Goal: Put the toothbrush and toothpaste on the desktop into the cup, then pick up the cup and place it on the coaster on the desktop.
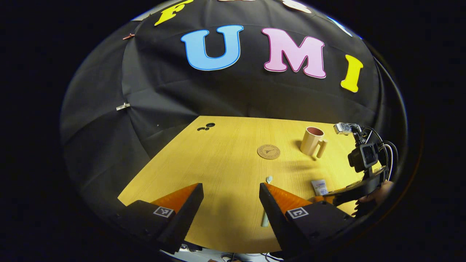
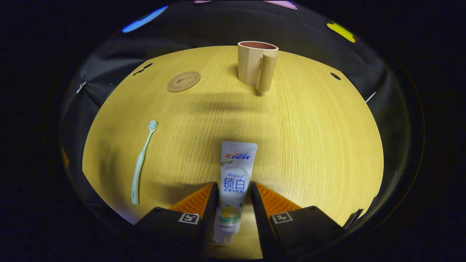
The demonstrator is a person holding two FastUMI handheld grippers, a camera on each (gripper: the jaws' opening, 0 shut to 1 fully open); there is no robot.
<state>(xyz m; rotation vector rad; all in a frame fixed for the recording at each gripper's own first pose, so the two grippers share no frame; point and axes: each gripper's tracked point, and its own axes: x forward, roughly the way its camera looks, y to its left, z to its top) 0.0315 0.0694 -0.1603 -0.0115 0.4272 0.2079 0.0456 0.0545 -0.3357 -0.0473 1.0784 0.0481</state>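
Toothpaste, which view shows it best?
The right gripper view: the toothpaste lies lengthwise between the right gripper fingers, nearly whole. The left gripper view shows just one end of it beside the right gripper.

Toothpaste (image 2: pixel 236 171): a printed label is running down the front of the tube, with a brand word near the flat end and larger characters below it. In the left gripper view the print is showing only as a blur.
Coaster (image 2: pixel 184 81): a ring of small lettering is circling a line drawing at its middle, too small to make out.
Right gripper (image 2: pixel 235 196): each finger is carrying a square black-and-white coded marker at its base.
Left gripper (image 1: pixel 231 198): each finger is carrying a like marker.
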